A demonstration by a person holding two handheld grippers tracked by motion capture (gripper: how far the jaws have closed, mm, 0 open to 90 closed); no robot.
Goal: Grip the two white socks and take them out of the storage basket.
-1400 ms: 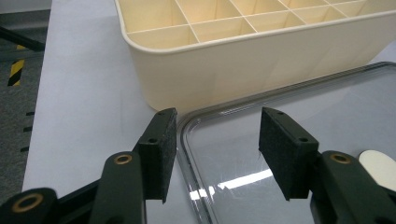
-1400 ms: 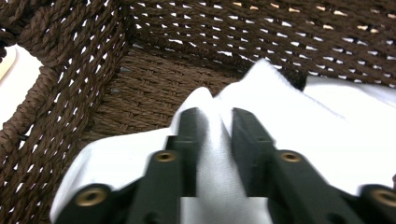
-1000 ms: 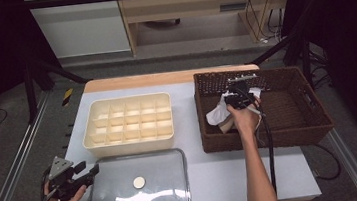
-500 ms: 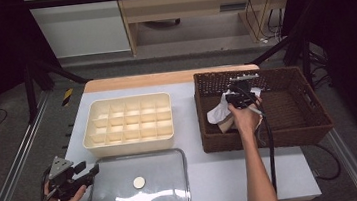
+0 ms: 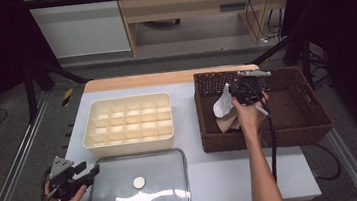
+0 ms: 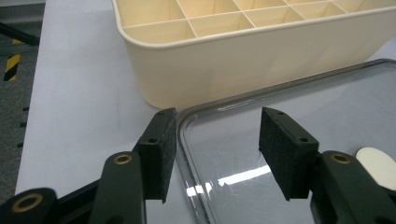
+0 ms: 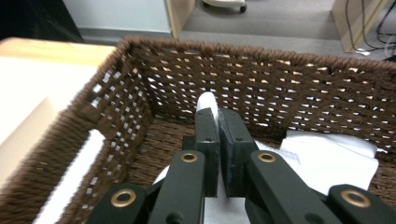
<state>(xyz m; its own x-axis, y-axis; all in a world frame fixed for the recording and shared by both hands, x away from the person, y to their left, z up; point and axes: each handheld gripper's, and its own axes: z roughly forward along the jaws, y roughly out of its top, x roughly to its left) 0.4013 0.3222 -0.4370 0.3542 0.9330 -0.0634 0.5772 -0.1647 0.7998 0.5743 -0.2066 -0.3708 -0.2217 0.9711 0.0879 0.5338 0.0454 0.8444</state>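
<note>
**Right gripper view first: a thin pinch on the cloth, and little margin**

Right gripper view shows my right gripper (image 7: 218, 122) with its jaws just closed down to a narrow slit, a tip of white cloth (image 7: 206, 101) poking out above the pads. I judge the hold to be shallow. If only a fold's edge is caught, the cloth could slide free as I lift it out of the wicker basket (image 7: 140, 88). More white fabric (image 7: 331, 158) lies on the basket floor to the side; whether it is the same piece or a second one I cannot tell from here, and a second piece could drag along.

Left gripper view has my left gripper (image 6: 215, 154) idle, jaws standing fairly wide with nothing between them, one pad over the rim of the clear lid (image 6: 280, 121) and beside the cream divider tray (image 6: 243, 60). A careless twitch could knock the lid against the tray.

High view places the right gripper (image 5: 246, 91) above the basket (image 5: 314, 121) at the right of the surface (image 5: 224, 176), the white cloth (image 5: 223, 103) hanging from it with brownish fabric (image 5: 227, 122) below. The dangling end could snag the woven wall on the way across. The left gripper (image 5: 81, 175) sits at the lid's (image 5: 160, 183) near left corner, well apart.
</note>
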